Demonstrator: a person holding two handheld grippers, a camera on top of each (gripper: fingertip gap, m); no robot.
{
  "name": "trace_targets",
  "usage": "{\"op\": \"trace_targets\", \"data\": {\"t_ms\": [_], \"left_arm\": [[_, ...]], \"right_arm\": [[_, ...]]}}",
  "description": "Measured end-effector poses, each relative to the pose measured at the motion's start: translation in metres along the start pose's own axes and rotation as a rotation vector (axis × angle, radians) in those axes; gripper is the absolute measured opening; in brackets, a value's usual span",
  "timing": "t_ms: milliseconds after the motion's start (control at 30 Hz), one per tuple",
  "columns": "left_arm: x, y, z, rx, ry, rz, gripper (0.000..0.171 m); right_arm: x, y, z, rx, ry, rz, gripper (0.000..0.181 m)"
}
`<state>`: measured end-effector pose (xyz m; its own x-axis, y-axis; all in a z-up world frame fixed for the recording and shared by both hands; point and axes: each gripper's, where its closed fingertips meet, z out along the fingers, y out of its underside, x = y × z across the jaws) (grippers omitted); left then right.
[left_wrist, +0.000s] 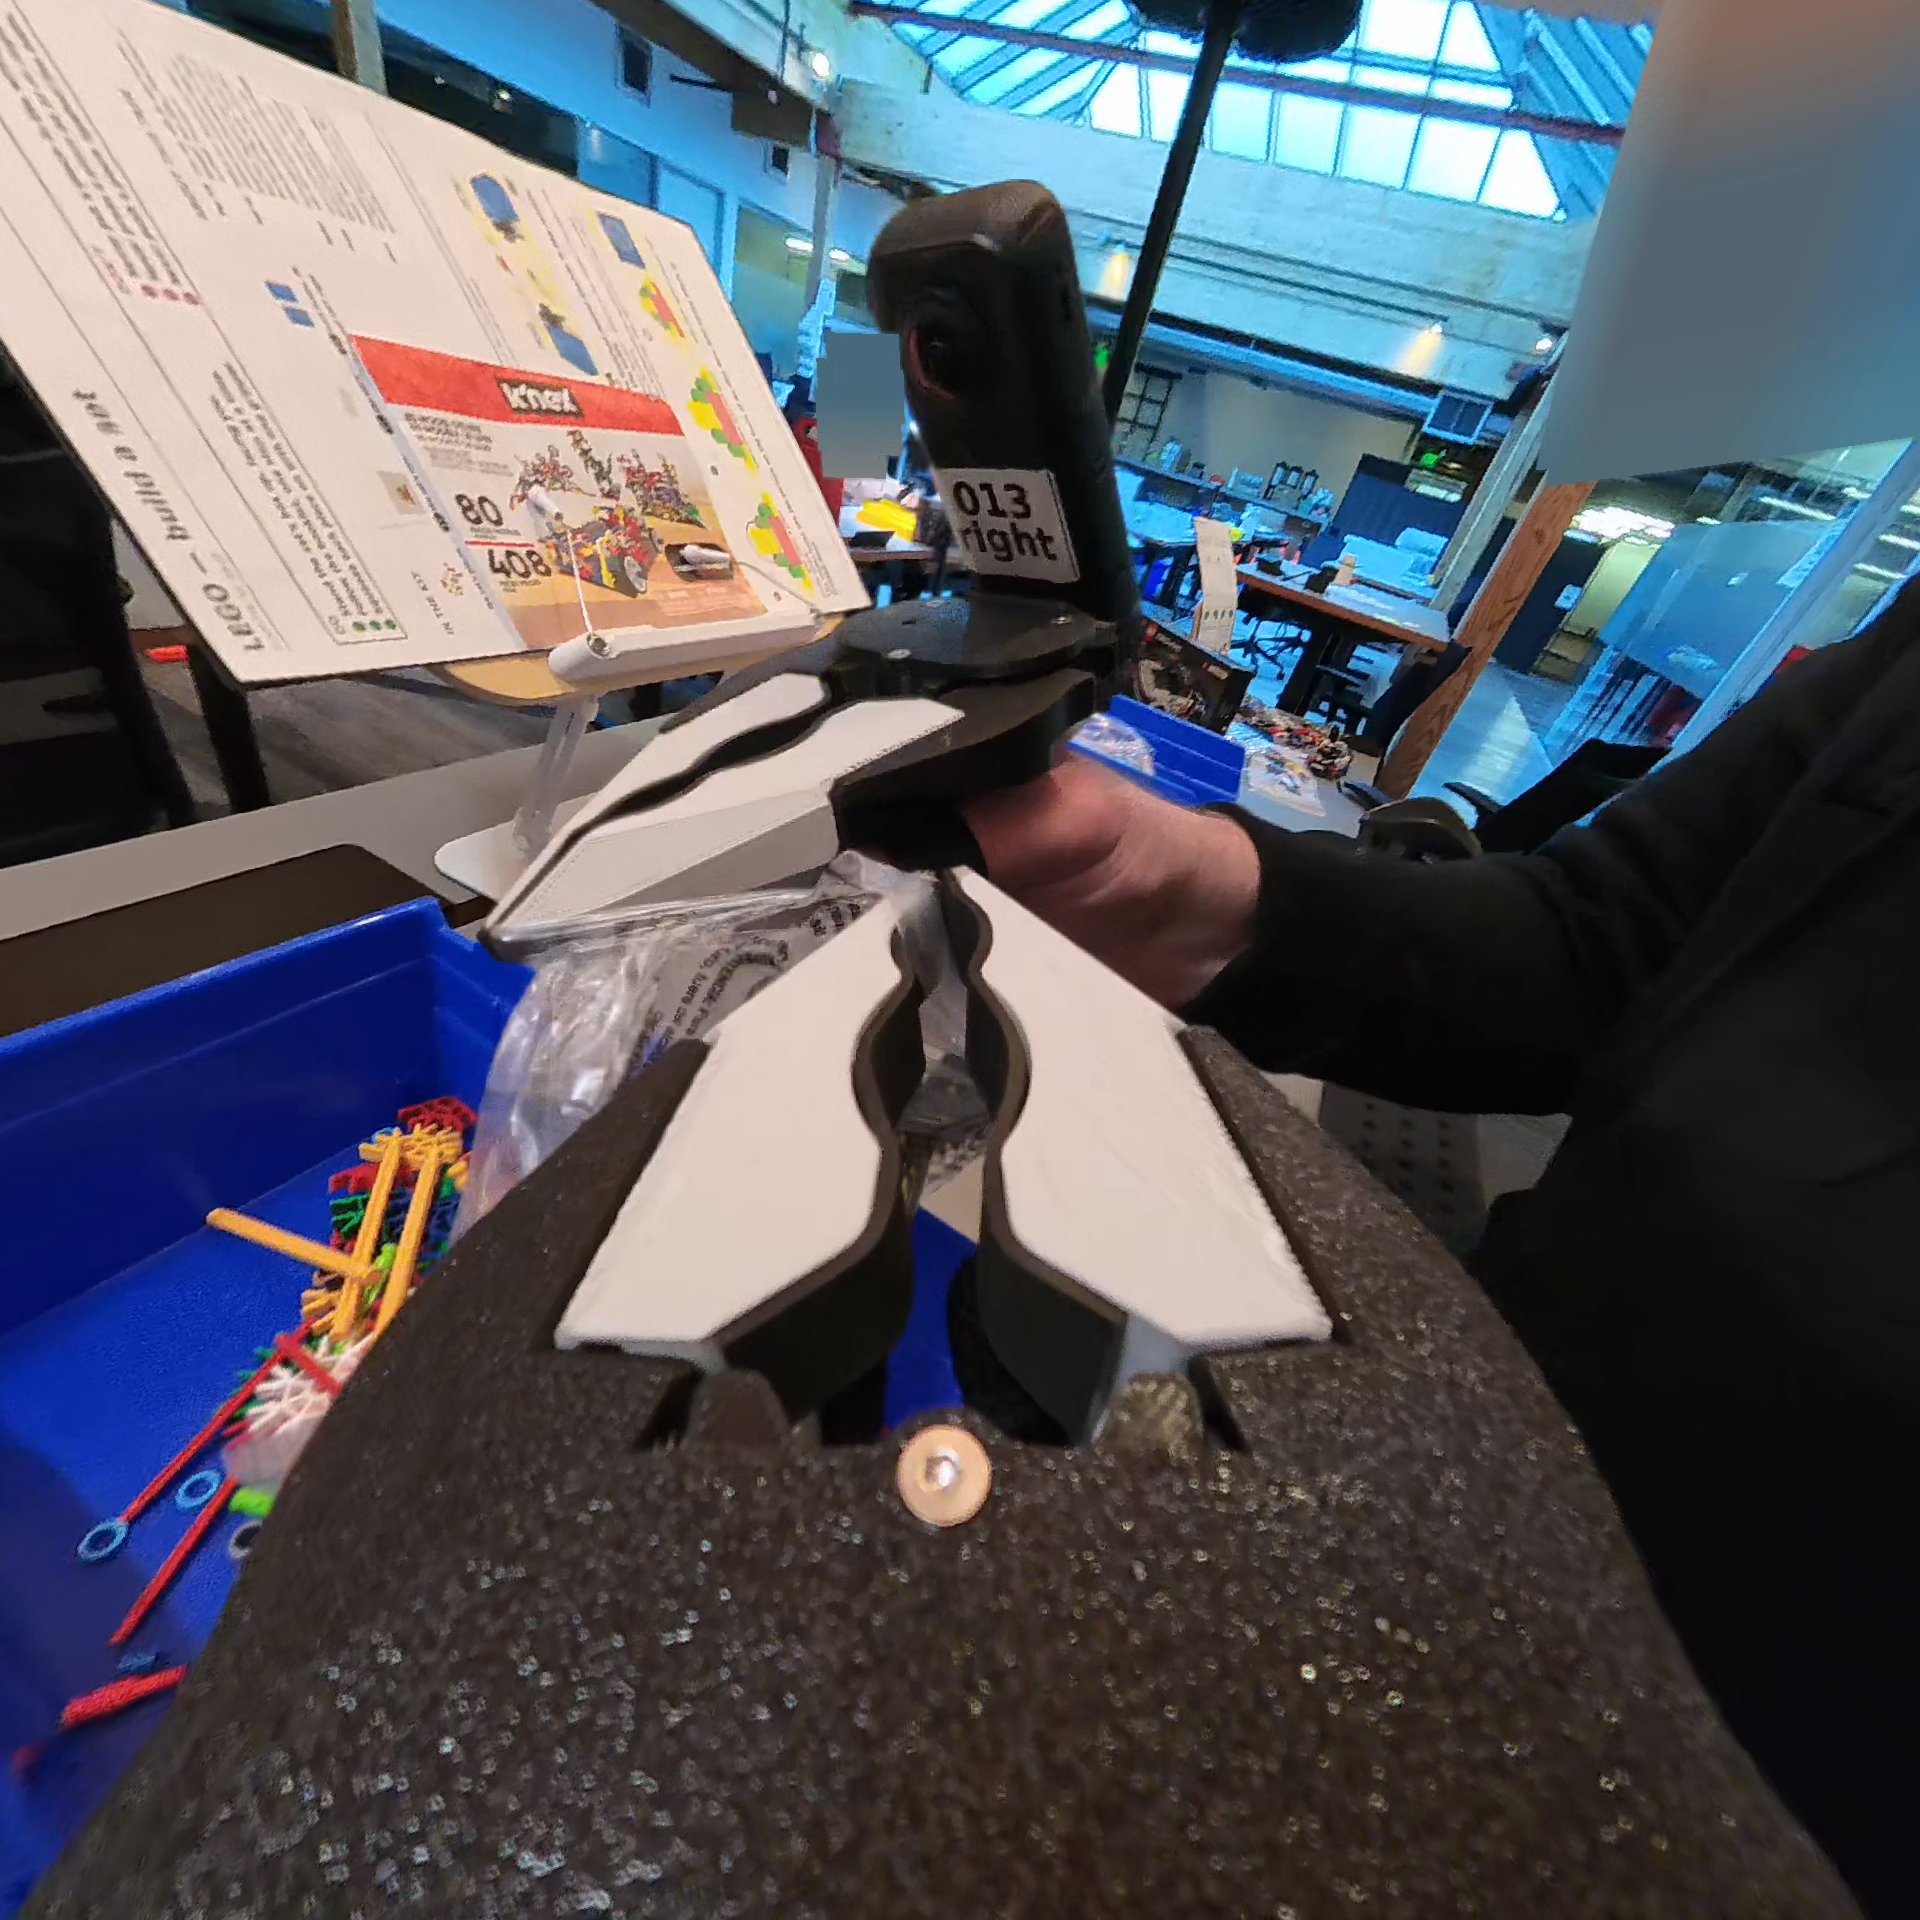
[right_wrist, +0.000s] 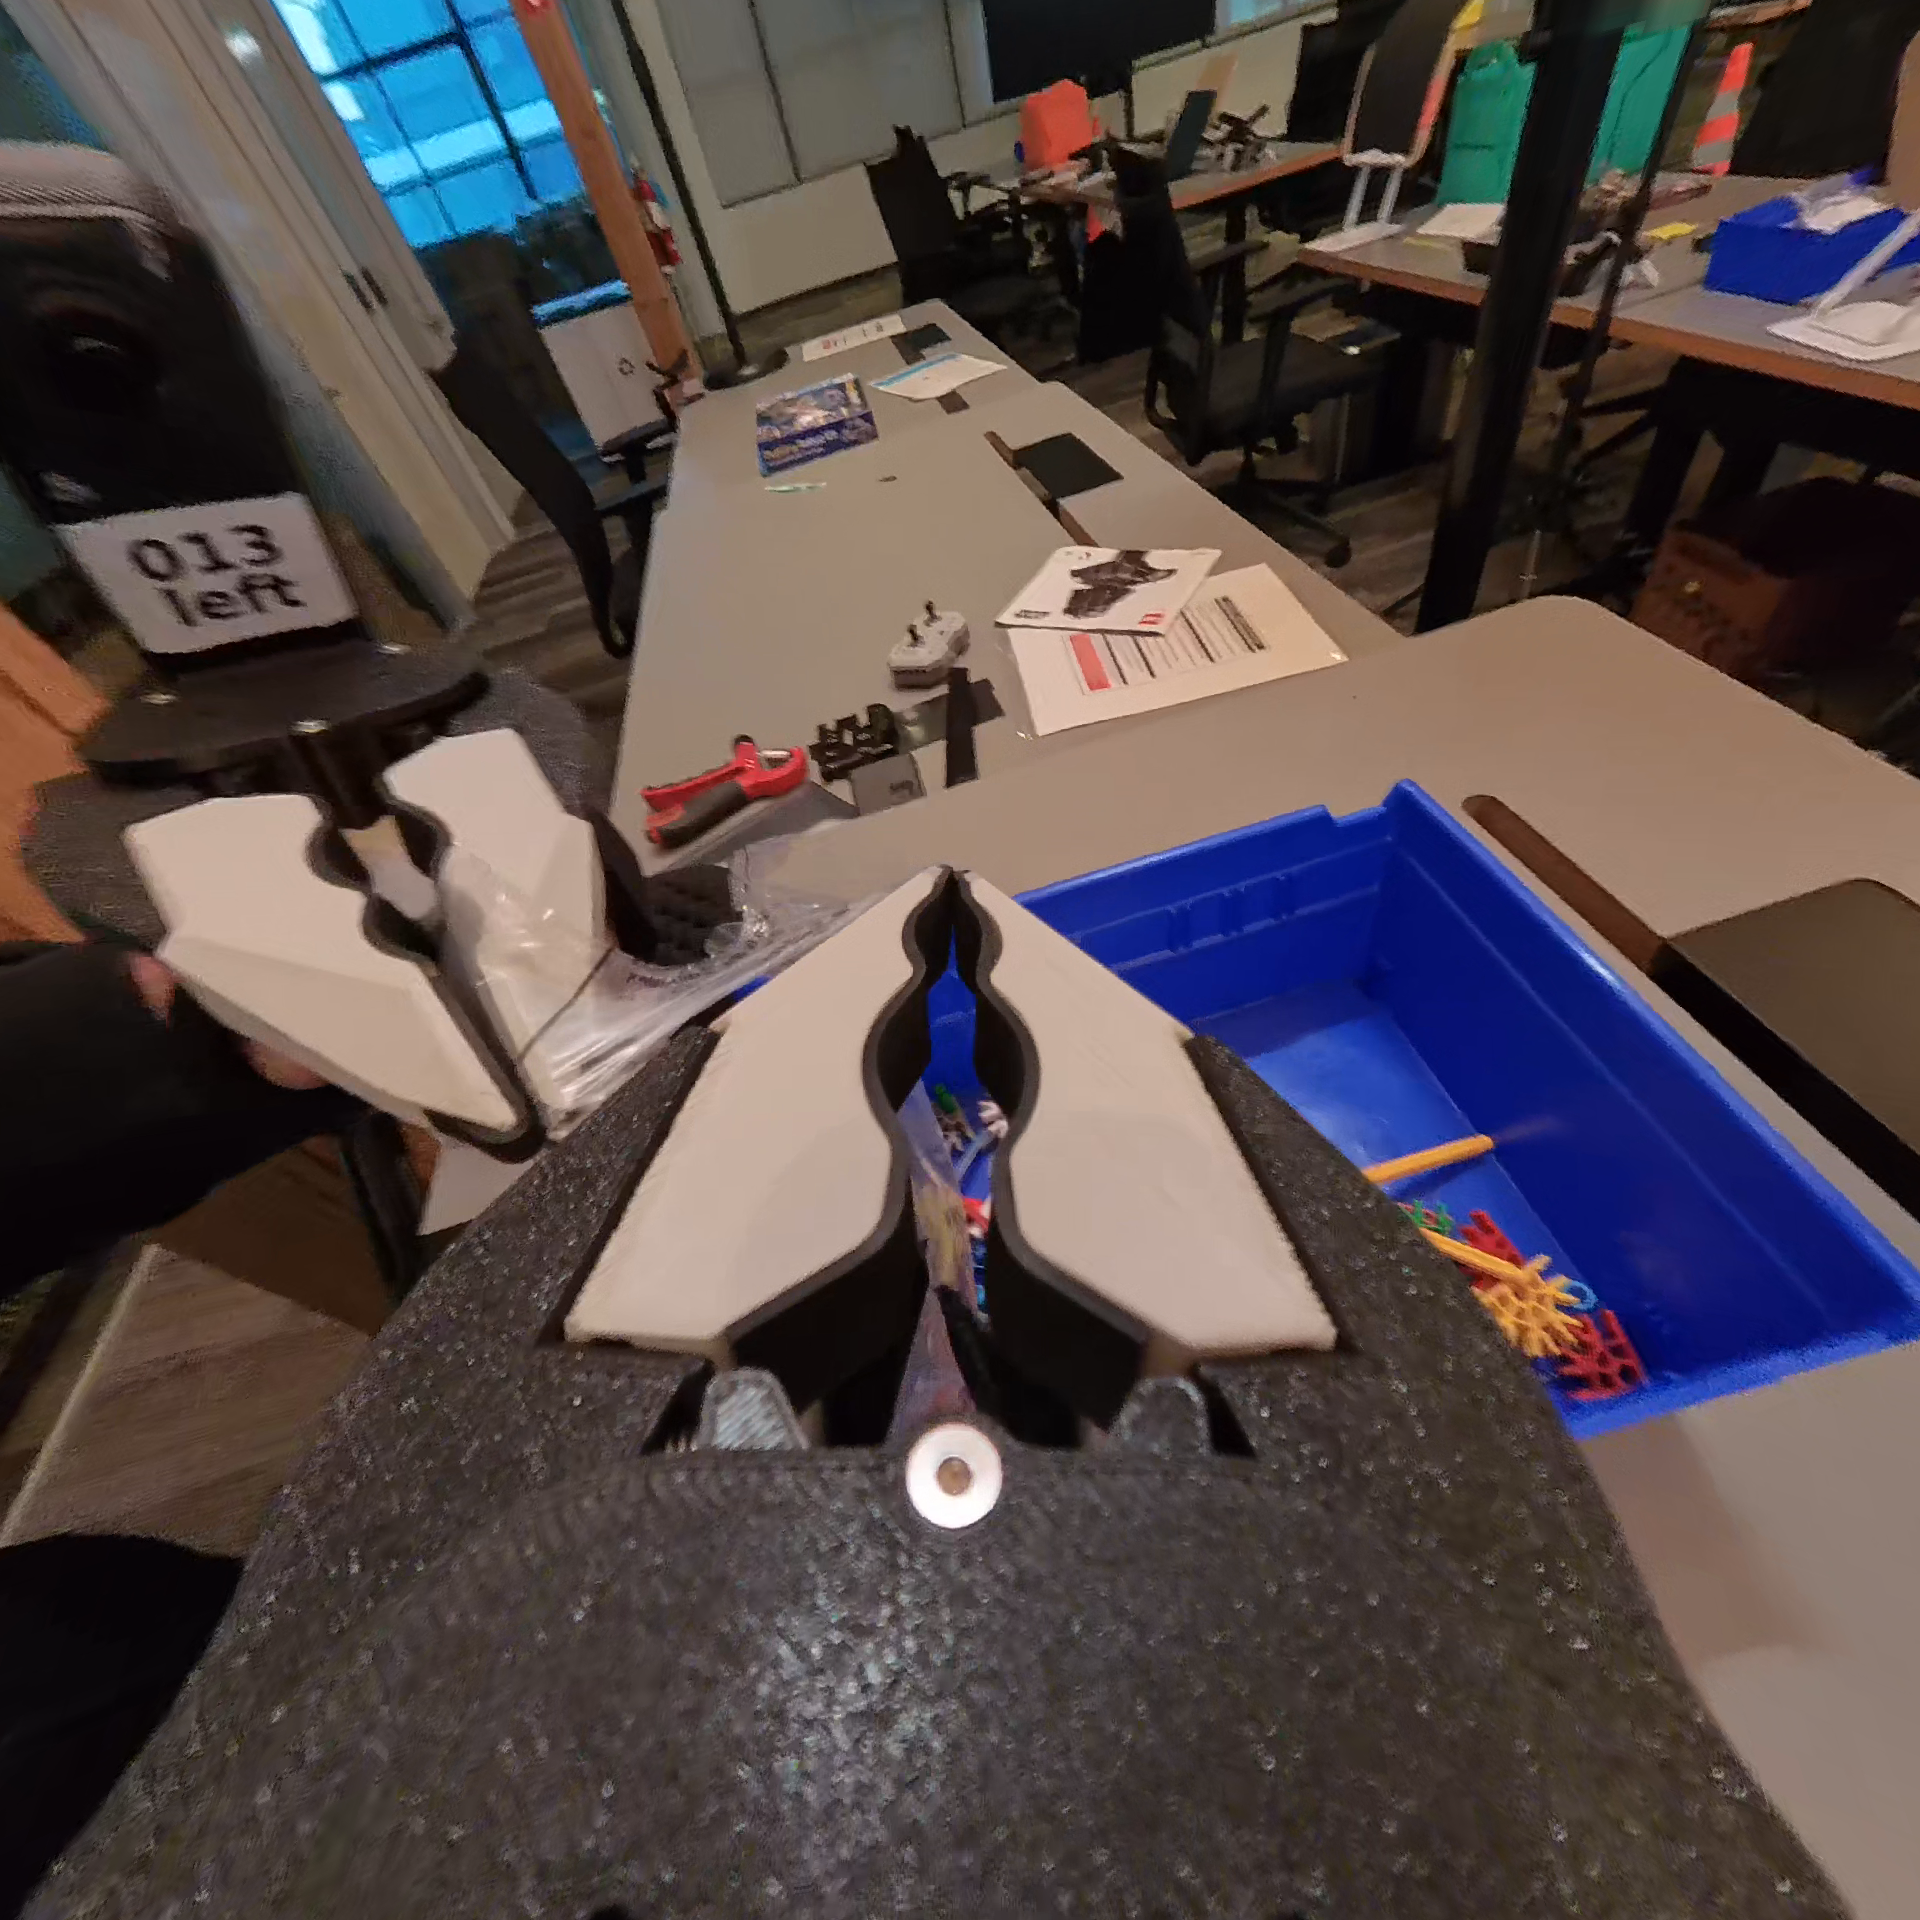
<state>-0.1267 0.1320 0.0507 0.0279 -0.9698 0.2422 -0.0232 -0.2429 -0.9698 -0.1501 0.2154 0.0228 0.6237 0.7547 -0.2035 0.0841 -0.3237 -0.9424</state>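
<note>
Grey table (right_wrist: 1621, 707) under blue bin (right_wrist: 1558, 997), papers (right_wrist: 1164, 634)

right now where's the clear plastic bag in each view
Left wrist view: the clear plastic bag sits mid-frame, above the near end of the blue bin, pinched by both sets of jaws.
Right wrist view: centre-left, a crumpled bag beside the other gripper.
Shared landmark: the blue bin of coloured rods.

left gripper (left_wrist: 940, 914): clamped on clear plastic bag (left_wrist: 644, 997)
right gripper (left_wrist: 520, 914): pinching same bag
blue bin (left_wrist: 208, 1039): colourful rods (left_wrist: 353, 1268) inside
</note>
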Motion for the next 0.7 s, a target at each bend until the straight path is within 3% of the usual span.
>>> {"op": "trace_targets", "data": {"t_ms": [233,433,567,700], "left_arm": [[-0.023,0.000,-0.010,-0.002,-0.090,-0.006,0.000],[-0.054,-0.009,-0.037,0.094,-0.177,-0.112,0.001],[-0.060,0.003,-0.027,0.041,-0.224,-0.112,0.048],[-0.067,0.015,-0.017,-0.025,-0.275,-0.109,0.054]], "right_arm": [[0.018,0.008,0.004,-0.030,0.096,-0.035,0.000],[0.012,-0.005,-0.015,0.007,0.054,-0.016,0.000],[0.008,0.002,-0.013,-0.005,0.037,0.006,0.000],[0.001,0.001,-0.015,0.007,0.009,0.013,0.000]]}}
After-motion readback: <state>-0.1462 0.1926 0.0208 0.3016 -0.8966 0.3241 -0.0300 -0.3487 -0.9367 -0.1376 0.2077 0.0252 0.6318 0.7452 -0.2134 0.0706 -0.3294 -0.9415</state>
